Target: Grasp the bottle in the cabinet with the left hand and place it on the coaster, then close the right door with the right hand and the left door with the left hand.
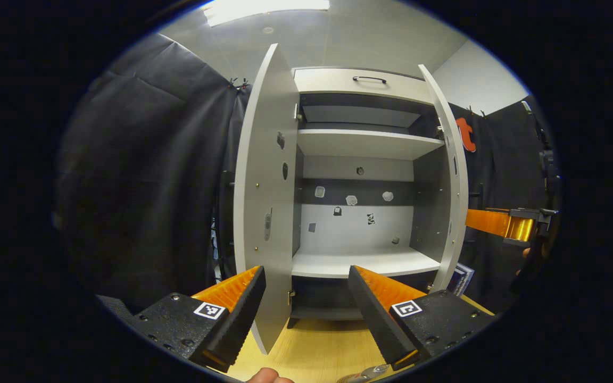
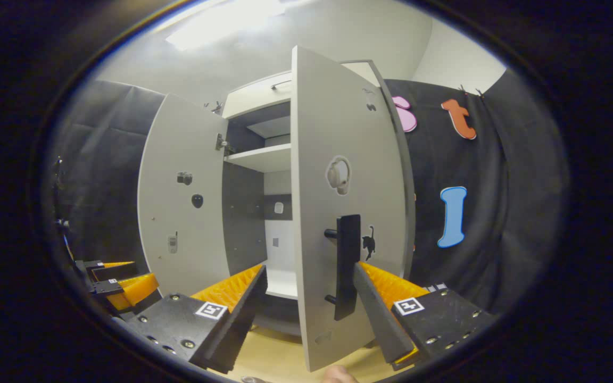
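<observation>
Left gripper view: the left door point(image 1: 264, 202) of the cabinet point(image 1: 365, 85) is seen standing fully open, edge-on, with the left gripper point(image 1: 306, 314) held low before it, jaws spread wide and nothing between them. The near finger lies just beside the door's lower edge; contact cannot be confirmed. The cabinet's lower shelf point(image 1: 365, 261) and upper shelf point(image 1: 365, 143) are observed bare of any bottle, only small stickers being noted on the back panel. At the bottom rim of this view, on the wooden tabletop point(image 1: 312, 351), a small metallic object point(image 1: 365, 375) is partly visible; whether it is the bottle or the coaster cannot be told. The right door point(image 1: 453, 191) is likewise open, and the right gripper point(image 1: 514, 226) is seen beyond it, at its outer side.

Right gripper view: the left gripper point(image 2: 120, 282) is noted at the far left, near the left door point(image 2: 184, 202). The right gripper point(image 2: 306, 314) is held wide apart astride the right door's point(image 2: 338, 213) free edge, one finger inside and one against the outer face beside the dark bar handle point(image 2: 346, 266); nothing is clamped.

Judgement: the bottle removal appears complete, placement on the coaster is unverified, and both door closures remain outstanding, the right being in preparation.
</observation>
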### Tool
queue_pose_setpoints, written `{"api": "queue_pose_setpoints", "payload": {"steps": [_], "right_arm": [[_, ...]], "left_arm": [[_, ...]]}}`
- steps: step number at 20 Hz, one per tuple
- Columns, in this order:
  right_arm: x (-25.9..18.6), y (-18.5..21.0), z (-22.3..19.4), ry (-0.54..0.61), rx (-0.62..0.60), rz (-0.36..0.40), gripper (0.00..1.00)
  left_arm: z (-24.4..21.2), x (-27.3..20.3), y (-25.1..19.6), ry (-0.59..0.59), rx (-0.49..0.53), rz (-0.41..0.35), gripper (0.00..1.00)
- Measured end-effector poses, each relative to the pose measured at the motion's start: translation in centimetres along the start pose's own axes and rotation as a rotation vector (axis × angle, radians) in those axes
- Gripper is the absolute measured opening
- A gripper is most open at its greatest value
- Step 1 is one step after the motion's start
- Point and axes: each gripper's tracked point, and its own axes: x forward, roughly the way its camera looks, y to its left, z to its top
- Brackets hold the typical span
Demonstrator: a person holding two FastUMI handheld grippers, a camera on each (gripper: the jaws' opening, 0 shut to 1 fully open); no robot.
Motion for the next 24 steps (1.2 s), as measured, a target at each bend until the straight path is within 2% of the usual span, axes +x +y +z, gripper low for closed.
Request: {"api": "queue_pose_setpoints", "payload": {"steps": [1,2,4,5,6,7,8,9,14,15,16,17,19,20,22,23,24], "right_arm": [[0.1,0.3,0.1,0.000,-0.007,0.010,0.93],[0.1,0.7,0.0,-0.001,-0.010,0.025,0.98],[0.2,1.8,-0.4,0.011,-0.006,0.058,0.98],[0.3,2.1,-0.5,0.013,-0.008,0.064,0.93],[0.3,2.3,-0.4,0.014,-0.011,0.067,0.98],[0.3,2.4,-0.4,0.015,-0.014,0.069,0.93],[0.3,2.6,-0.5,0.016,-0.017,0.072,0.98],[0.2,2.7,-0.6,0.017,-0.020,0.074,0.98],[0.1,2.8,-1.0,0.021,-0.035,0.070,0.98],[0.2,2.9,-1.0,0.023,-0.038,0.070,0.98],[0.2,2.8,-1.1,0.025,-0.042,0.067,0.93],[0.2,2.8,-1.1,0.026,-0.045,0.063,0.98],[0.2,2.8,-1.4,0.031,-0.051,0.053,0.98],[0.2,2.8,-1.6,0.035,-0.053,0.048,0.98],[0.4,2.8,-1.8,0.041,-0.054,0.034,0.98],[0.4,2.8,-1.9,0.042,-0.055,0.025,0.98],[0.4,2.7,-2.2,0.044,-0.056,0.016,0.93]], "left_arm": [[-0.3,0.0,0.3,0.004,-0.005,0.007,0.98],[-0.4,0.0,0.7,0.008,-0.009,0.017,0.98],[-0.6,-0.3,1.4,0.014,-0.017,0.035,0.97],[-0.8,-0.3,1.8,0.020,-0.020,0.043,0.96],[-0.9,-0.4,1.9,0.024,-0.023,0.052,0.94],[-1.0,-0.3,2.3,0.027,-0.028,0.061,0.97],[-1.1,-0.3,2.7,0.029,-0.033,0.069,0.97],[-1.3,-0.2,3.2,0.031,-0.038,0.078,0.97],[-2.7,-0.2,6.1,0.070,-0.063,0.157,0.97],[-3.0,-0.2,6.6,0.078,-0.075,0.168,0.94],[-3.2,-0.2,7.2,0.085,-0.084,0.181,0.97],[-3.6,-0.1,8.0,0.092,-0.089,0.196,0.97],[-4.1,0.1,9.4,0.104,-0.095,0.222,0.94],[-4.2,0.1,10.2,0.110,-0.095,0.234,0.97],[-4.7,0.4,11.6,0.123,-0.089,0.257,0.97],[-4.8,0.5,12.3,0.127,-0.086,0.265,0.94],[-4.9,0.7,12.8,0.131,-0.085,0.268,0.94]]}}
